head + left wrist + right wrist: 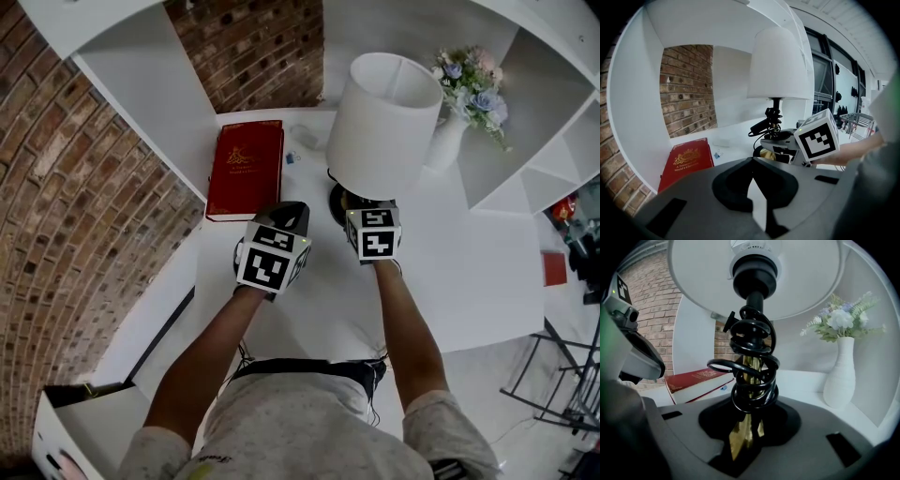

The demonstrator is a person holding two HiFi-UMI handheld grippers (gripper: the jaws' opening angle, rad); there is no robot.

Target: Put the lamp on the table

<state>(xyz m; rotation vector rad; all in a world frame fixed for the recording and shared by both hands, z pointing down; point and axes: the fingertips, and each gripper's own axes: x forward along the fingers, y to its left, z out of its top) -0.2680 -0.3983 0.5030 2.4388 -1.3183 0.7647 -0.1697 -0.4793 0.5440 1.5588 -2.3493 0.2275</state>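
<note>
Lamp (384,122) in right gripper (746,430), between book (246,167) and vase (446,141).

Lamp (386,103): base (338,203) hid by shade (378,145) + right gripper (366,208); sm. item (292,157) nr book (246,167) unclear.

Bright, even light, soft shadows; gripper views bend and darken at edges.

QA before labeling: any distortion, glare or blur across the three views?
Head view: heavy fisheye, brick wall and shelf edges bow; flat light, lamp shade very bright. Left gripper view: black vignette corners, left tool soft up close. Right gripper view: cord sharp, brass stem glints, corners vignetted.
</note>
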